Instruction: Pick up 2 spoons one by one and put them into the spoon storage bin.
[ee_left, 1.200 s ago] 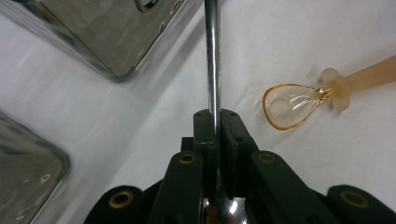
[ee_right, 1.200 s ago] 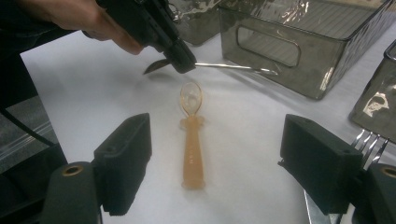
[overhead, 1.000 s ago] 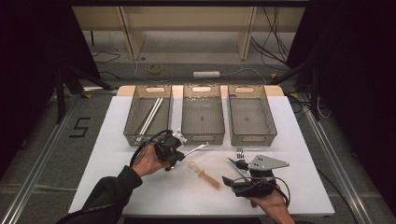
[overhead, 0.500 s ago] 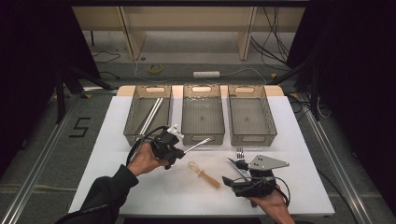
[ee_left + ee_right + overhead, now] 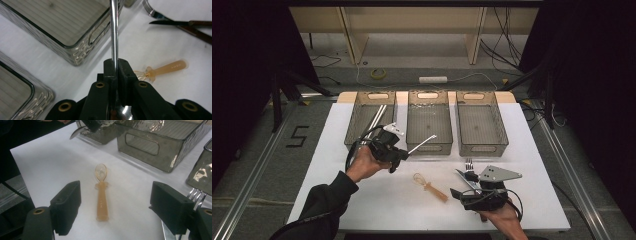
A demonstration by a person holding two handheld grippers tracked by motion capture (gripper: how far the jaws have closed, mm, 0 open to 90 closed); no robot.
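Left gripper (image 5: 115, 72) is clamped tight on a shiny metal spoon (image 5: 114, 30), handle sticking out over the middle bin (image 5: 429, 125). Right gripper (image 5: 115, 205) is spread wide near the front edge of the worktop (image 5: 337, 200), amber plastic spoon (image 5: 101, 195) lying flat ahead of it.

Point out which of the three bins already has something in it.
The left bin: long silvery utensils lie inside. The middle bin and right bin look empty.

Polished mirror-bright metal spoon (image 5: 114, 30), translucent amber plastic baby spoon (image 5: 101, 192) with smooth gloss, smoked transparent glossy plastic bins (image 5: 429, 126) with rippled walls, matt white table (image 5: 532, 190), matt black gripper pads (image 5: 67, 206), shiny metal fork (image 5: 197, 193)
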